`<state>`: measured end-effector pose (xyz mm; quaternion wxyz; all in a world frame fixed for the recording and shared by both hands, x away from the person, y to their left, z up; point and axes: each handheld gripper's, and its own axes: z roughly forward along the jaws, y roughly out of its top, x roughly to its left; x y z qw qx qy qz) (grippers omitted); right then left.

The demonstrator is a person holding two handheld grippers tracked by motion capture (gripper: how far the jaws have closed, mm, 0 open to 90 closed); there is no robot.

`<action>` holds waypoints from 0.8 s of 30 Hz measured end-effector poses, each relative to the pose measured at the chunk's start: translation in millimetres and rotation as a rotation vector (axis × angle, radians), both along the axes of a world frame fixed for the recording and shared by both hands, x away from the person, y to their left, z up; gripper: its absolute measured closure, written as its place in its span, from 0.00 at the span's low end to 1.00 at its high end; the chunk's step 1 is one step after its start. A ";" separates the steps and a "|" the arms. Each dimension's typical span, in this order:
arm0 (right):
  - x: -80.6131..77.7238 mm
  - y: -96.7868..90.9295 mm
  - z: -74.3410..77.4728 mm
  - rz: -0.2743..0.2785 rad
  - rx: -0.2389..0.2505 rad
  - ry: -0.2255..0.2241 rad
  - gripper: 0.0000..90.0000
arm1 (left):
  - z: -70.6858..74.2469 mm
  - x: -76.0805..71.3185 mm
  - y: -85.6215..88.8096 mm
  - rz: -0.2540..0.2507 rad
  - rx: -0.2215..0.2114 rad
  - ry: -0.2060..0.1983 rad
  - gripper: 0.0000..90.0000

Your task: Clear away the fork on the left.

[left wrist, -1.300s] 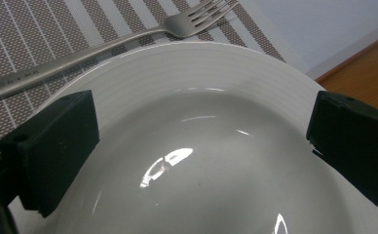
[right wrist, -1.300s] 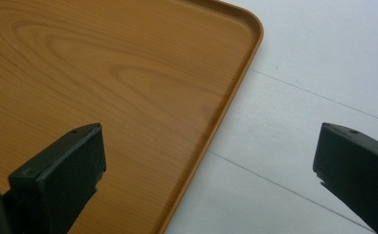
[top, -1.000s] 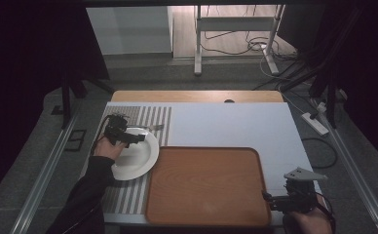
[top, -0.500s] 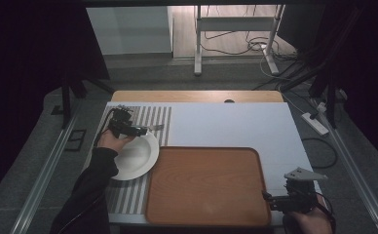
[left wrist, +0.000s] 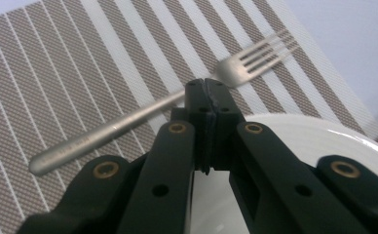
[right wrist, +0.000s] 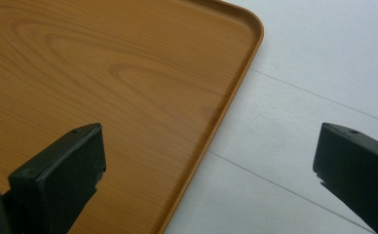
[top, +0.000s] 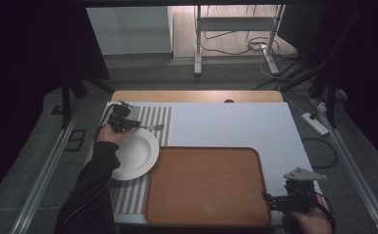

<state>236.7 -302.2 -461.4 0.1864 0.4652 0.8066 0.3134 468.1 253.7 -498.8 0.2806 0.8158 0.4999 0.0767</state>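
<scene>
No text, label or number can be read; an engraving on the fork [left wrist: 143, 117] handle is too blurred.

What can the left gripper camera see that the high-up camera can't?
Left gripper view: up close, the fork has four tines and a long handle. The left gripper has just been closing. Its jaws meet right at the fork's neck, though I cannot tell if they pinch it. High view: the brown tray, the right gripper by its corner, and the person's dark sleeve. Both: the fork, the white plate and the striped mat.
</scene>
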 end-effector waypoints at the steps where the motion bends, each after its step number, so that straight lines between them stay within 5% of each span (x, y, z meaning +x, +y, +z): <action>1: 0.3 0.1 -0.1 0.001 -0.001 0.001 0.00 | -1.0 4.9 0.3 0.007 0.002 0.002 0.99; 13: 0.6 0.2 -0.3 0.004 -0.003 0.005 0.00 | -12.8 35.6 14.1 0.079 0.085 0.049 0.99; 24: 0.6 0.5 -0.4 0.005 -0.005 0.007 0.00 | -24.7 47.1 33.4 0.124 0.179 0.114 0.99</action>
